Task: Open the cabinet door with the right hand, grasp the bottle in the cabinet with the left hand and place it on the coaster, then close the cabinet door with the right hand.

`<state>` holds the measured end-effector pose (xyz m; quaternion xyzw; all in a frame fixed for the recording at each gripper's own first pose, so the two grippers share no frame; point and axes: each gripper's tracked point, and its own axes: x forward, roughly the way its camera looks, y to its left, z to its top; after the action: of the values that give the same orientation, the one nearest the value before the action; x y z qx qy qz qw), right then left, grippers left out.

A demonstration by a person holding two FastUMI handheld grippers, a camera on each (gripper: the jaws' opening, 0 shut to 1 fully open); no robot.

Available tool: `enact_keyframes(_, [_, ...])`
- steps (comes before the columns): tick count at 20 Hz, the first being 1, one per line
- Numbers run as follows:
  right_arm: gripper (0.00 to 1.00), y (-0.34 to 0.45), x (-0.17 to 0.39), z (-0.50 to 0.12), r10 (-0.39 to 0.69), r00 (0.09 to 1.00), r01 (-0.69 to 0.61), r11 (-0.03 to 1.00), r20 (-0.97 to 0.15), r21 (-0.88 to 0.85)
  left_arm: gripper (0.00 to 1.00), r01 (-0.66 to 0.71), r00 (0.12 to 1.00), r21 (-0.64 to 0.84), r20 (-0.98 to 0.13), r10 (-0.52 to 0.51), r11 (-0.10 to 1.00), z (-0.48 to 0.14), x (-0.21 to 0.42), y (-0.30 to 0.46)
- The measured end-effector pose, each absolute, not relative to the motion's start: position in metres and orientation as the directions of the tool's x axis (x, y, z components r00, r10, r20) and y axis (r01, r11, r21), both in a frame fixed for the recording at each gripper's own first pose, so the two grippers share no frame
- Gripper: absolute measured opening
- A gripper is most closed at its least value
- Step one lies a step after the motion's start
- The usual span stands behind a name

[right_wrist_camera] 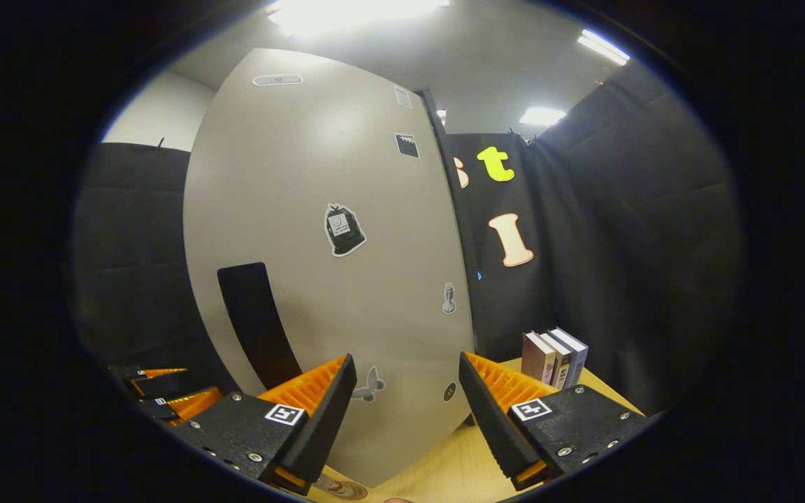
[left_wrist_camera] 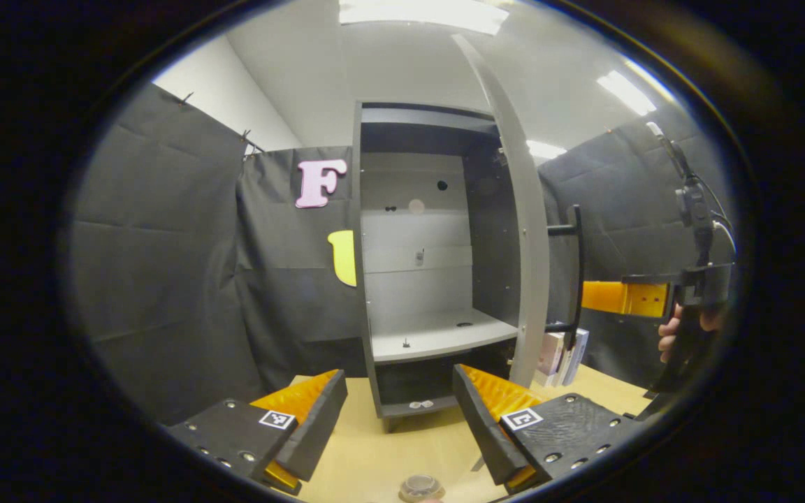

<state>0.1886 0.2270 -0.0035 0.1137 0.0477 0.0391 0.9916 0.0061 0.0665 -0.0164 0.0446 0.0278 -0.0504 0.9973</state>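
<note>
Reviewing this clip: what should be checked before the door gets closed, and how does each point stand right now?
1. Cabinet door swung wide open: ok.
2. Shelf holds no bottle: ok.
3. Left hand-held gripper open, empty, outside the cabinet: ok.
4. Right hand-held gripper open, facing the door's outer face near the handle: ok.
5. Bottle on the coaster: cannot tell; a round object is cut off at the bottom of the left gripper view.
</note>
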Motion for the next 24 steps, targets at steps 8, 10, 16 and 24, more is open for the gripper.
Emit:
enact_keyframes(8, [0.95, 0.224, 0.176, 0.002, 0.069, 0.995, -0.054, 0.980, -0.073, 0.193, 0.91, 0.120, 0.992, 0.060, -0.047, -0.117, 0.991, -0.013, 0.007, 0.063])
enact_keyframes(10, [0.95, 0.228, 0.174, 0.001, 0.079, 0.994, -0.064, 0.980, -0.074, 0.189, 0.91, 0.118, 0.992, 0.063, -0.044, -0.115, 0.991, -0.012, 0.007, 0.063])
enact_keyframes(16, [0.95, 0.232, 0.169, 0.005, 0.089, 0.993, -0.073, 0.979, -0.077, 0.189, 0.87, 0.105, 0.994, 0.059, -0.041, -0.103, 0.993, -0.012, 0.005, 0.065])
enact_keyframes(24, [0.95, 0.230, 0.166, 0.007, 0.087, 0.993, -0.071, 0.980, -0.081, 0.188, 0.87, 0.077, 0.996, 0.046, -0.046, -0.075, 0.996, -0.015, 0.003, 0.070])
